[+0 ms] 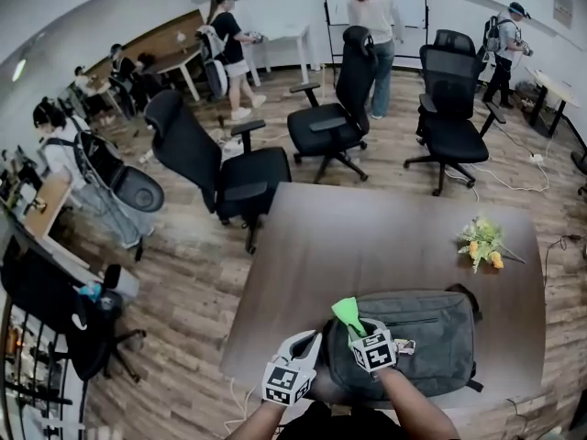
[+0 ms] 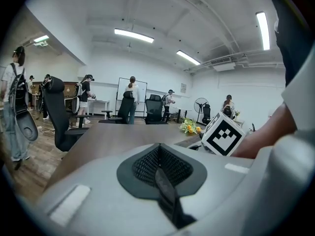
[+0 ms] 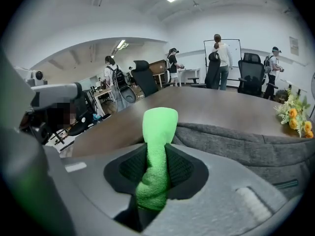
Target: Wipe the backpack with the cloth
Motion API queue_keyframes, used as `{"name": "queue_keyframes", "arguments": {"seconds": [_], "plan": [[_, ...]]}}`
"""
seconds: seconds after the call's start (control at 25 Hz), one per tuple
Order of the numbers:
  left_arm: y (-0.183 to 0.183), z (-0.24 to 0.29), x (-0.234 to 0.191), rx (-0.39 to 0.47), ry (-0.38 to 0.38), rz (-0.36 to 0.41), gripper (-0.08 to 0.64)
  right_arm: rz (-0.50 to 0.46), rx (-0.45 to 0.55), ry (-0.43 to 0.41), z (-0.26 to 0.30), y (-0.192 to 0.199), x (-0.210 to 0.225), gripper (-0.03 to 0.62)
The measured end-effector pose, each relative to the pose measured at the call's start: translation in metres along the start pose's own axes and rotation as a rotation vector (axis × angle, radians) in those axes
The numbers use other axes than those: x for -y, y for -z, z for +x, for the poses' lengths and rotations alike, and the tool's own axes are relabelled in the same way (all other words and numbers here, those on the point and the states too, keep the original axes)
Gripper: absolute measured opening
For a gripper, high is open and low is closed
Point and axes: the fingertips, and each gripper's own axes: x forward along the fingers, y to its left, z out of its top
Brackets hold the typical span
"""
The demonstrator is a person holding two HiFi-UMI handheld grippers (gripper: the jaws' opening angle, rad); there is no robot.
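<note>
A grey backpack point(image 1: 413, 330) lies flat at the near right of the brown table point(image 1: 367, 232); its fabric also fills the right of the right gripper view point(image 3: 246, 144). My right gripper point(image 1: 356, 328) hangs over the backpack's left end, shut on a bright green cloth point(image 1: 348, 313) that sticks up from between the jaws point(image 3: 157, 132). My left gripper point(image 1: 307, 348) is just left of the backpack at the table's near edge, jaws closed together on nothing point(image 2: 160, 166).
A bunch of yellow flowers point(image 1: 481, 242) lies on the table's far right. Several black office chairs point(image 1: 215, 163) stand beyond the table, with people and desks further back. A cart with a bag point(image 1: 55, 310) is at the left.
</note>
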Motion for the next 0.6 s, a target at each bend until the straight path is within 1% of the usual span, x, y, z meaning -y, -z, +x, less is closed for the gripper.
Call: {"name": "queue_keyframes", "arguments": {"seconds": [0.24,0.4,0.6], "plan": [[0.005,0.002,0.001,-0.016,0.006,0.002,0.02,-0.017,-0.013,0.091,-0.006,0.002,0.023,0.1],[0.007,0.005,0.003,-0.021,0.015,0.006,0.019,0.013,-0.018,0.149,-0.017,0.003,0.041,0.104],[0.01,0.01,0.009,-0.03,0.034,0.013,0.02,0.057,-0.057,0.249,-0.037,0.018,0.08,0.103]]}}
